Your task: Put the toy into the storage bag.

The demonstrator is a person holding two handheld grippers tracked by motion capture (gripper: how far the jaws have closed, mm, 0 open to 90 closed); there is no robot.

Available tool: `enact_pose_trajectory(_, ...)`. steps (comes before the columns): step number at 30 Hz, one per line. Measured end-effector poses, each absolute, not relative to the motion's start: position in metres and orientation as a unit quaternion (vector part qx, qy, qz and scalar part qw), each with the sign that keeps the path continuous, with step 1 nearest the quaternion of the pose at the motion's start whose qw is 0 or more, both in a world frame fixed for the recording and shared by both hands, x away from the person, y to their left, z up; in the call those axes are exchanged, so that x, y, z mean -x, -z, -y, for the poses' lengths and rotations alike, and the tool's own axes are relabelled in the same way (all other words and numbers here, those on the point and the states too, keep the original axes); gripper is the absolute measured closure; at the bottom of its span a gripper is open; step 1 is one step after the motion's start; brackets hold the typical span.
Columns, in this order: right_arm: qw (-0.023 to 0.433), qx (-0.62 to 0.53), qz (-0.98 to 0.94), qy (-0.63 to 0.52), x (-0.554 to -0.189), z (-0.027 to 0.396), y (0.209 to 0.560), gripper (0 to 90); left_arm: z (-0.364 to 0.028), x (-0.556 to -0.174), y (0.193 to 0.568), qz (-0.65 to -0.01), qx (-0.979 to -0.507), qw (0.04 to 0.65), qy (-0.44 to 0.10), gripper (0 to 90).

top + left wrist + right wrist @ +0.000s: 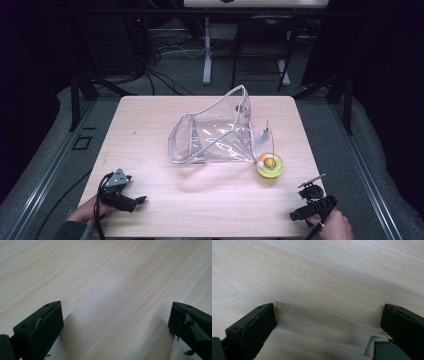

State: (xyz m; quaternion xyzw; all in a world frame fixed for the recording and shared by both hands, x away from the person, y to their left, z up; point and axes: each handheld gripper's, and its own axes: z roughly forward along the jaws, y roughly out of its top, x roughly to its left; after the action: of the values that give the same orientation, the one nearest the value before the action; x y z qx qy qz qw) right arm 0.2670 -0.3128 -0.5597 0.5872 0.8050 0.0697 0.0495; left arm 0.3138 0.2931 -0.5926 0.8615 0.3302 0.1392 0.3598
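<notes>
wooden table point(165, 200), cables point(170, 50) on floor behind, white stand leg point(207, 50), dark surroundings

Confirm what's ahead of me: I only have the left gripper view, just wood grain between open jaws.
Observer: A clear plastic bag stands open mid-table, beyond both grippers.
Operator: Anything beside it?
Observer: A yellow round dish sits off the bag's right corner, with a thin stick rising from it.
Operator: Right gripper busy?
Observer: No; its jaws are wide apart over bare table, nothing between them.
</notes>
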Motion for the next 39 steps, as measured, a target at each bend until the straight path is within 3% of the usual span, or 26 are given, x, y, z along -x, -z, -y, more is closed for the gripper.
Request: enact_pose_trajectory(39, 0.042, -0.564, -0.823, -0.05, -0.269, 0.312, 0.545, 0.0, -0.294, -0.313, 0.593, -0.329, -0.862, 0.36, -0.14, 0.1)
